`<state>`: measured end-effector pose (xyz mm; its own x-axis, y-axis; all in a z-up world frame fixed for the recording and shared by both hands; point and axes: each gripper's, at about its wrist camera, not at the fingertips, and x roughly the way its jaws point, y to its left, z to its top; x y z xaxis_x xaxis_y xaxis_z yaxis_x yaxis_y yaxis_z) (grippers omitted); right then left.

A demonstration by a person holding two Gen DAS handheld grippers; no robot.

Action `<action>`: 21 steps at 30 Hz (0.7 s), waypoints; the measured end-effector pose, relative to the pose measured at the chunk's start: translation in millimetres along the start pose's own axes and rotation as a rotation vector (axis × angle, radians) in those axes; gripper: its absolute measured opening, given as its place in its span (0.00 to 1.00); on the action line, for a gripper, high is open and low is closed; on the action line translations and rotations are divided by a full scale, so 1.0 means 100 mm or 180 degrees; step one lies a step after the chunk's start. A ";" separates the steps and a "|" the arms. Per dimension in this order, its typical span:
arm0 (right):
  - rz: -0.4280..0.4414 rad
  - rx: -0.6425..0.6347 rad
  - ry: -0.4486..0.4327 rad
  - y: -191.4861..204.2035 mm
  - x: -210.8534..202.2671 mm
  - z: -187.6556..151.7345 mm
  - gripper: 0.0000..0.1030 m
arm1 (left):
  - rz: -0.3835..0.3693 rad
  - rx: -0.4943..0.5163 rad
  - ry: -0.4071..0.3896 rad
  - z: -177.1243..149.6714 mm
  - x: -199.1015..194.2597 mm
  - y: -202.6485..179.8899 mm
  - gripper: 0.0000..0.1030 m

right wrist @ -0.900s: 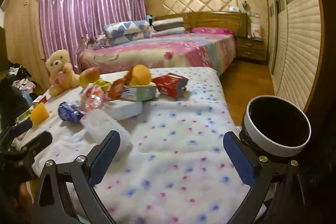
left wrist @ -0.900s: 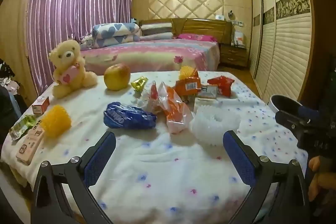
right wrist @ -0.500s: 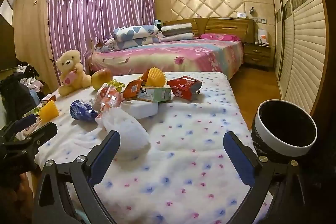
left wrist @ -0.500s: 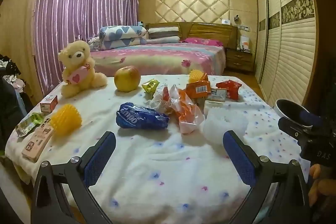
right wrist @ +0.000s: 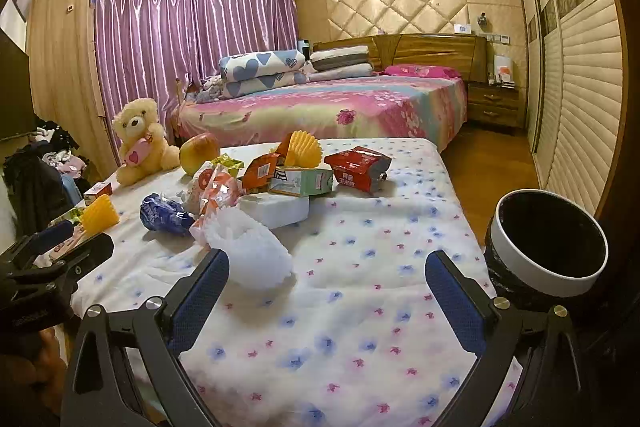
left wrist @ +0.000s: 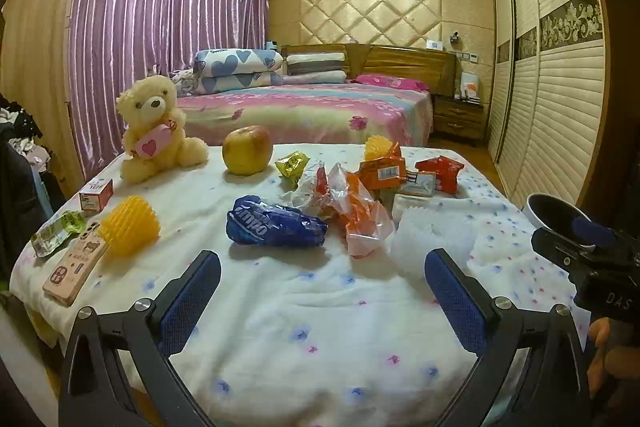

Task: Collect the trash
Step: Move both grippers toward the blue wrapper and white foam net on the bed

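Trash pile all on the bench [left wrist: 320, 339], mid-to-far side, nothing collected yet afaict. Blue wrapper [left wrist: 276, 227] nearest the left tool [left wrist: 322, 289], w/ clear/orange crinkled bag [left wrist: 356, 211] touching its right end. White foam net [right wrist: 248, 247] sits just beside the right tool's [right wrist: 326, 291] left finger, white foam block [right wrist: 276, 209] behind it. Further back: orange pack [right wrist: 260, 175], green/white carton [right wrist: 304, 181], red carton [right wrist: 358, 165], small yellow-green wrapper [left wrist: 292, 163].

Bin [right wrist: 548, 247] = black bucket w/ white rim, off the bench's right edge; as far as I can see inside it's dark, looks empty but can't confirm.

Both tools spread wide apart, nothing between the pads, hovering over bare cloth at the near edge. So progress ≈ zero, every piece left.

Non-trash prob stays: teddy bear [left wrist: 154, 129], apple [left wrist: 248, 149], phone [left wrist: 76, 269], small box [left wrist: 96, 195]. Yellow foam nets [left wrist: 130, 227] ambiguous, might count as trash.

Likely first pick: foam net for right tool, blue wrapper for left.
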<state>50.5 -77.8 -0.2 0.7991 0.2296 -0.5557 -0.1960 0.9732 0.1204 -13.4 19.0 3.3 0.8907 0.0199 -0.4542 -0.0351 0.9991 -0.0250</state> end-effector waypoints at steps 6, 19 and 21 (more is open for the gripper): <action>0.0035 0.0003 0.0003 0.01 -0.01 0.00 0.96 | 0.0003 -0.0004 0.0001 -0.01 -0.01 0.01 0.99; 0.0072 0.0018 0.0005 0.03 -0.01 0.01 0.96 | 0.0009 -0.0006 -0.0002 -0.01 -0.01 0.01 0.99; 0.0082 0.0022 0.0012 0.03 -0.01 0.01 0.96 | 0.0005 -0.0005 0.0002 -0.01 -0.01 0.01 0.99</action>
<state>49.5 -75.1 1.4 0.7917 0.2547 -0.5553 -0.2125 0.9670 0.1404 -14.6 20.3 2.9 0.8903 0.0215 -0.4548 -0.0372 0.9990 -0.0256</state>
